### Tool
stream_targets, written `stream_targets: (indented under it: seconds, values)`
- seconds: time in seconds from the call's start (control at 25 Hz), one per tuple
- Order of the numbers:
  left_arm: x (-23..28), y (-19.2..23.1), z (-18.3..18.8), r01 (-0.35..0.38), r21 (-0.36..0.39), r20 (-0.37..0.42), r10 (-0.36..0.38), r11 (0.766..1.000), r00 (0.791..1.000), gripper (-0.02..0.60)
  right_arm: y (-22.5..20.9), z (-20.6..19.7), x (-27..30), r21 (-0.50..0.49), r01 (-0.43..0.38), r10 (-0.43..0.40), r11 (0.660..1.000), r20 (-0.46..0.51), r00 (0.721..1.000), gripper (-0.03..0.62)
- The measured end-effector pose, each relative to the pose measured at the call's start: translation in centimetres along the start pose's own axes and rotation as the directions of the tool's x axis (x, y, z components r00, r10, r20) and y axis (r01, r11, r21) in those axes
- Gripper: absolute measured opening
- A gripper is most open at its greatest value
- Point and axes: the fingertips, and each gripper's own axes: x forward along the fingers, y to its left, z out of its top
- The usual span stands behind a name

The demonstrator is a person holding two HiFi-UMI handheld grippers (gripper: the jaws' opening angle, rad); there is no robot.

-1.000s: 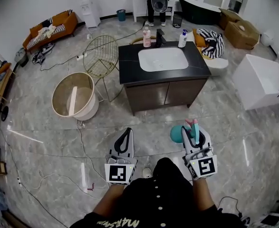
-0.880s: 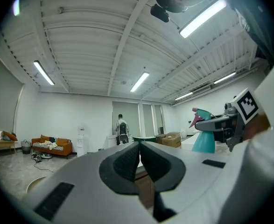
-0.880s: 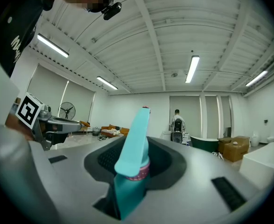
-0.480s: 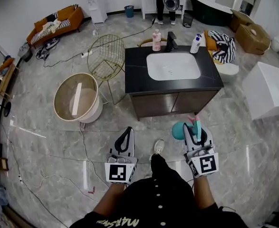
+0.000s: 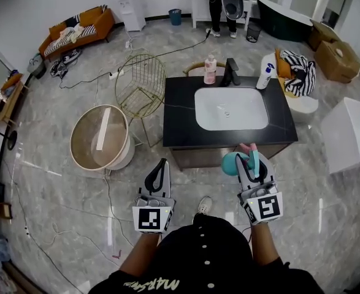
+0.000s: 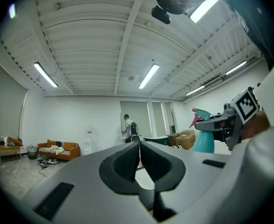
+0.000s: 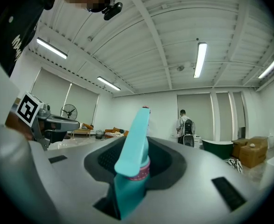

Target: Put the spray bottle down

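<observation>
A teal spray bottle (image 5: 231, 163) with a pink trigger hangs upright in my right gripper (image 5: 253, 160), whose jaws are shut on its neck. In the right gripper view the spray bottle (image 7: 130, 171) stands between the dark pads, nozzle pointing away. It is in the air at the front edge of a black vanity counter (image 5: 183, 112) with a white sink (image 5: 231, 108). My left gripper (image 5: 161, 165) is level to the left, shut and empty, its fingertips (image 6: 137, 148) meeting. The left gripper view also shows the spray bottle (image 6: 203, 136) at the right.
On the counter's far edge stand a pink bottle (image 5: 210, 70), a black faucet (image 5: 232, 71) and a white pump bottle (image 5: 265, 76). A round tub (image 5: 100, 138) and a wire chair (image 5: 140, 82) stand left of it, a white cabinet (image 5: 351, 133) to the right. Cables cross the floor.
Both grippers have travelled forward together with the person, so the vanity is now right in front of them. The right gripper's hold on the bottle is unchanged.
</observation>
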Motion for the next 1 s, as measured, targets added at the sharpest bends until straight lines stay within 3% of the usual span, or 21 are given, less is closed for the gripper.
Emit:
stream_targets:
  seconds: [0.36,0.6,1.0]
  values:
    - [6.1,2.9,0.5,-0.069,-0.003,0.005,0.069,0.998,0.998,0.015,-2.8,0.1,8.3,-0.002,-0.082,0.082,0.997,0.01,0.997,0.115]
    - [8.3,4.8,-0.8,-0.099,-0.019,-0.034,0.098,0.995,0.995,0.015,-3.1,-1.4,12.4,0.013,-0.119,0.119,0.993,-0.008,0.993,0.115]
    - [14.2,9.5,-2.5,-0.075,-0.035,-0.042,0.074,0.997,0.996,0.015,-3.3,-2.2,21.6,-0.008,-0.132,0.132,0.991,0.0,0.991,0.115]
